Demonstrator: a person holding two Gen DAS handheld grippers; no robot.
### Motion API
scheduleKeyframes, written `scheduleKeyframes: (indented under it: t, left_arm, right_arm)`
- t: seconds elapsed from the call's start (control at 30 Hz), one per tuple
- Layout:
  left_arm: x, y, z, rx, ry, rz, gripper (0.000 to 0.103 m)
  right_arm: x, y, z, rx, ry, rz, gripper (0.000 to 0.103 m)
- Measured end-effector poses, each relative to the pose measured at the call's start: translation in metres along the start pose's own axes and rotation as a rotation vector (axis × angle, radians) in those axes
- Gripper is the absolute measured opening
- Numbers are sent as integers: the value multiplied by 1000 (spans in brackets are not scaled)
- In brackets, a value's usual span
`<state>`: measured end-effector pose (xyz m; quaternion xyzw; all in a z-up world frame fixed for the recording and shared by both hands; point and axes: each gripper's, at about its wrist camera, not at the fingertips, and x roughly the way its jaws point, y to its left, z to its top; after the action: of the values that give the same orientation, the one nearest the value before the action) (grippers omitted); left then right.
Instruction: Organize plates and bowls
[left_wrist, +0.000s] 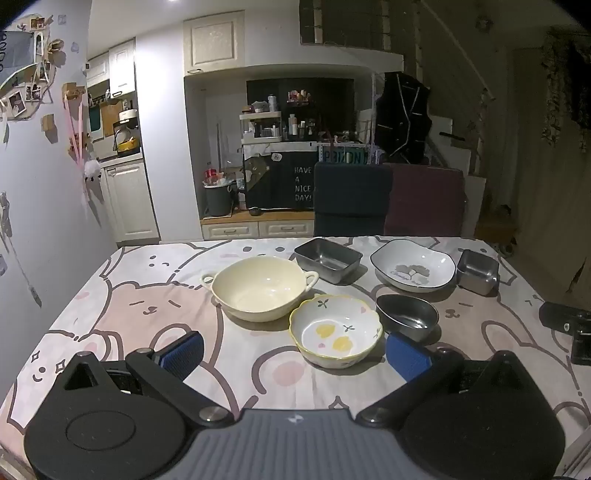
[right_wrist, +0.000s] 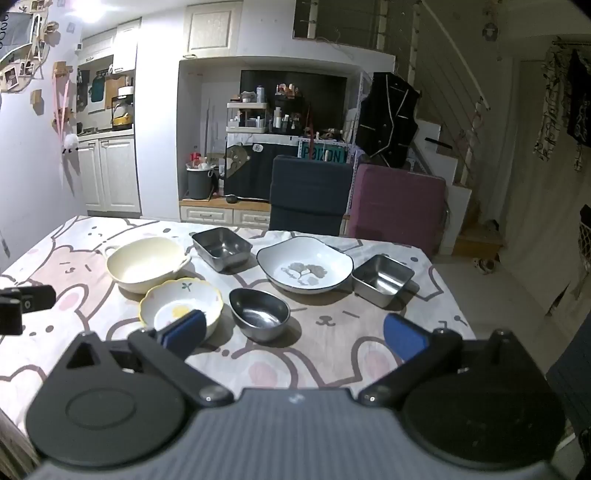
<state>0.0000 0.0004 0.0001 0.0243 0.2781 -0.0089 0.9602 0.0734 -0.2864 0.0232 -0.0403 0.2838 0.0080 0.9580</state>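
Observation:
On the cartoon tablecloth stand a cream two-handled bowl (left_wrist: 260, 286) (right_wrist: 146, 264), a yellow-rimmed flower bowl (left_wrist: 336, 330) (right_wrist: 181, 302), an oval steel bowl (left_wrist: 406, 315) (right_wrist: 258, 314), a white plate with a leaf print (left_wrist: 412, 266) (right_wrist: 304, 269), a rectangular steel dish (left_wrist: 328, 254) (right_wrist: 221, 247) and a small square steel dish (left_wrist: 477, 271) (right_wrist: 382, 278). My left gripper (left_wrist: 293, 350) is open and empty, above the table just in front of the flower bowl. My right gripper (right_wrist: 293, 332) is open and empty, in front of the oval steel bowl.
Two chairs, one dark blue (left_wrist: 351, 199) and one maroon (left_wrist: 424, 199), stand at the table's far edge. The right gripper shows as a black shape at the right in the left wrist view (left_wrist: 569, 328). A wall lies to the left, cabinets and stairs behind.

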Motion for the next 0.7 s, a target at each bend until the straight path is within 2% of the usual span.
scheduleKeyframes:
  t: [0.7]
  left_arm:
    - [2,5,-2,0,3,-2,103]
  right_arm:
    - [1,1,1,-5,-4,-3,103]
